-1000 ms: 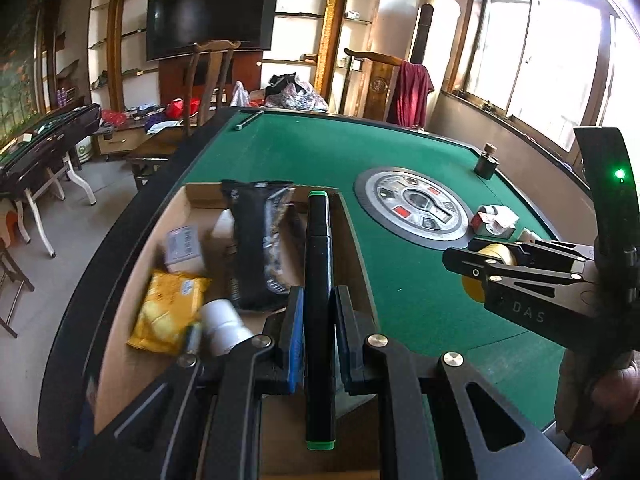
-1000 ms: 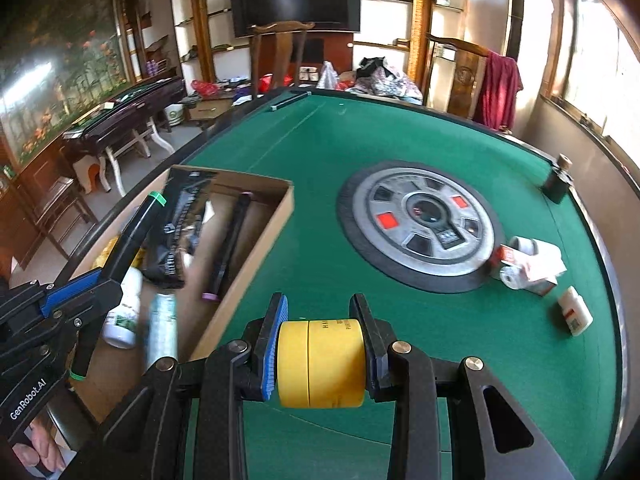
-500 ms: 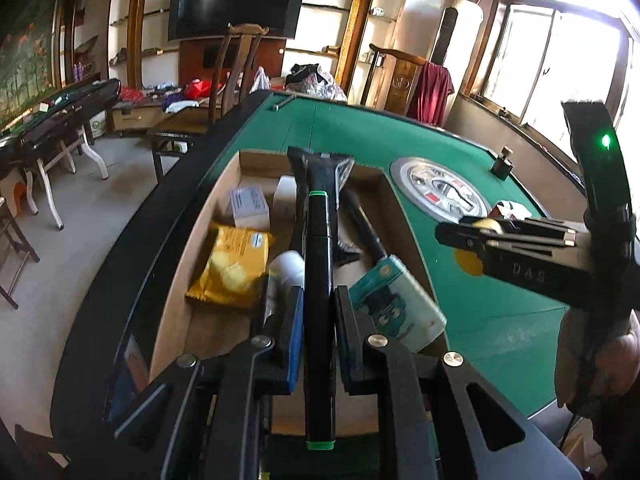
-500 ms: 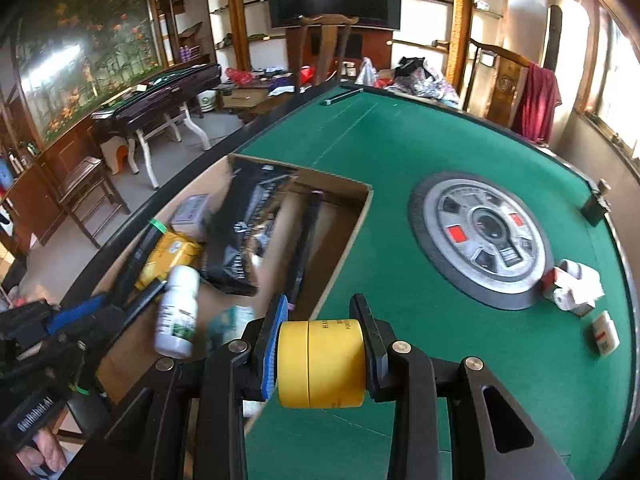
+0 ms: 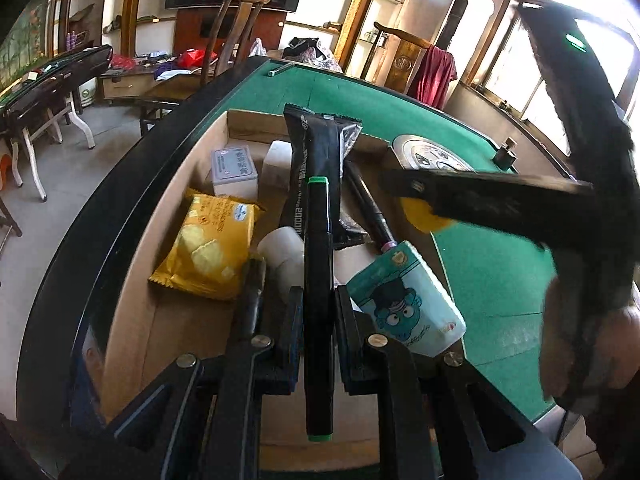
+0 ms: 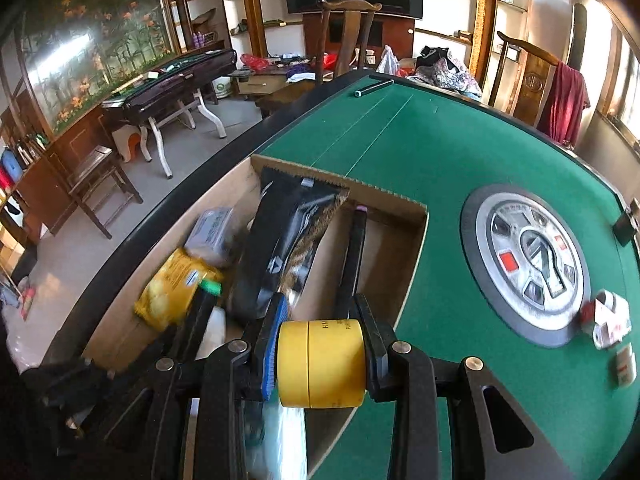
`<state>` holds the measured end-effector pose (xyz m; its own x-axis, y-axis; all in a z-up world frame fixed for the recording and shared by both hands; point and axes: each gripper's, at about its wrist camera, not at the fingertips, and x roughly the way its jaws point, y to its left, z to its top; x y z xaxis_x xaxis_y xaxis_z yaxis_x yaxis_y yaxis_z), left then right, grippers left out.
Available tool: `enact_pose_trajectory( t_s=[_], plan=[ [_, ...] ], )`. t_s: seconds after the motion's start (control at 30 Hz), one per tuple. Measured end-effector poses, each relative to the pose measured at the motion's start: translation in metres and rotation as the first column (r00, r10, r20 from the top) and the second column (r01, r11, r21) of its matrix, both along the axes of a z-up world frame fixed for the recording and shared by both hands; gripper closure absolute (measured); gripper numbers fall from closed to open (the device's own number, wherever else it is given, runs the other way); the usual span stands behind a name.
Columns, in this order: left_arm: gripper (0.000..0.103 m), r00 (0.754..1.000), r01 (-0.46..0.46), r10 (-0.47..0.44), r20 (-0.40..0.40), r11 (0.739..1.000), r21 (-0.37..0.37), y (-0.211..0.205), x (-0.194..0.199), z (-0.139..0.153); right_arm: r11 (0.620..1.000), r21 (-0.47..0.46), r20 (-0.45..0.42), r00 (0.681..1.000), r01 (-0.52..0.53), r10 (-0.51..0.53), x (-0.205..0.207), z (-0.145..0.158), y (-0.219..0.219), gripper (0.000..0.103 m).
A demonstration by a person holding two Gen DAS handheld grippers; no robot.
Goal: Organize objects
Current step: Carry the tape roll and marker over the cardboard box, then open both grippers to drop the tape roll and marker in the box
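Observation:
My left gripper (image 5: 318,308) is shut on a black marker with green ends (image 5: 318,240) and hangs over the near part of an open cardboard box (image 5: 132,320). In the box lie a yellow snack packet (image 5: 208,248), a black foil packet (image 5: 316,148), a white bottle (image 5: 282,252), a tissue pack with a blue cartoon (image 5: 404,304), a small grey box (image 5: 234,168) and a black pen (image 5: 372,216). My right gripper (image 6: 322,344) is shut on a yellow tape roll (image 6: 322,362) above the box's near right wall (image 6: 412,264). The marker's green tip (image 6: 212,287) shows blurred at the left.
The box sits at the left edge of a green felt table (image 6: 400,140) with a round metal dial panel (image 6: 528,256) in the middle. Small white packs (image 6: 608,320) lie at the right, a dark pen (image 6: 372,87) at the far edge. Chairs and a floor drop lie left.
Both grippers have swung left toward the box. The right one, with the tape, went from over the felt to above the box's right wall; the left one sank closer to the box contents.

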<state>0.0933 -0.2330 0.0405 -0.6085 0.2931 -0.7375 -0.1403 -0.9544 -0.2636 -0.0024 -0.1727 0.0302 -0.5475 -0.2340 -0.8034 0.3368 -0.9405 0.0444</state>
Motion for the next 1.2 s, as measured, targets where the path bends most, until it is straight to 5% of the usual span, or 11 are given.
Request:
enact_pose_trajectory(
  t_s=[0.57,0.83,1.03,1.13,1.2],
  plan=[
    [0.088,0.998,0.056,-0.056,-0.021,0.998,-0.006,0.017,-0.019,0.002,0.984,0.160,0.060,0.994,0.083,-0.094,-0.082,-0.037,-0.011,0.068],
    [0.088,0.998,0.047,-0.047,-0.032,0.999,0.004,0.020,-0.022,0.003,0.991,0.086,0.108,0.988,0.098,-0.107,-0.094,-0.040,0.001,0.068],
    [0.086,0.999,0.039,-0.037,-0.019,0.996,0.085,0.011,-0.018,0.001,0.993,0.050,0.125,0.986,0.106,-0.111,-0.091,-0.040,0.008,0.068],
    [0.076,0.999,0.035,-0.033,-0.024,0.995,0.098,0.009,-0.013,0.002,0.993,0.052,0.122,0.986,0.110,-0.115,-0.087,-0.040,0.008,0.067],
    [0.057,0.999,0.027,-0.025,-0.022,0.995,0.096,0.008,-0.012,0.001,0.993,0.061,0.118,0.987,0.104,-0.110,-0.085,-0.041,0.005,0.066]
  ],
)
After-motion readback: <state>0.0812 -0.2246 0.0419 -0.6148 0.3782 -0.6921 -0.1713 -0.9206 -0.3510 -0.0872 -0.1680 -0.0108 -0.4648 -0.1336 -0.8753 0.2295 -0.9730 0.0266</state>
